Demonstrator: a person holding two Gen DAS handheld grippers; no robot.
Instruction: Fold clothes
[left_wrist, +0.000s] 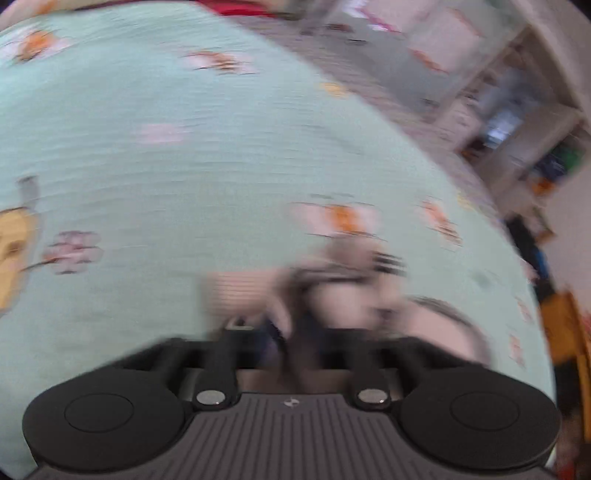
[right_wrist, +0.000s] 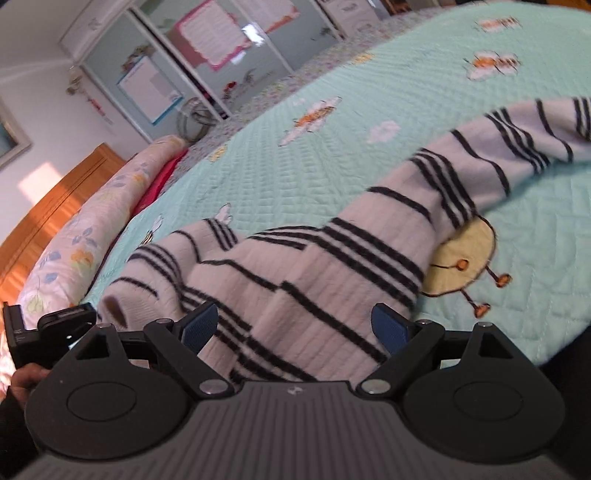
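One white garment (right_wrist: 314, 280) with black stripes lies rumpled on the bed (right_wrist: 332, 155). Right gripper (right_wrist: 295, 326) fingers stand apart around it. Left gripper (left_wrist: 295, 332) fingers are together, blurred.

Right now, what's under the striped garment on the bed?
The striped garment lies on the mint quilt. It overlaps a yellow bee patch, hiding that patch's left part. Whatever else lies beneath is covered.

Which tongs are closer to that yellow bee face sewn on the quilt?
Right. The right tongs stand open just below the bee face; from the left tongs, it sits far off at the edge.
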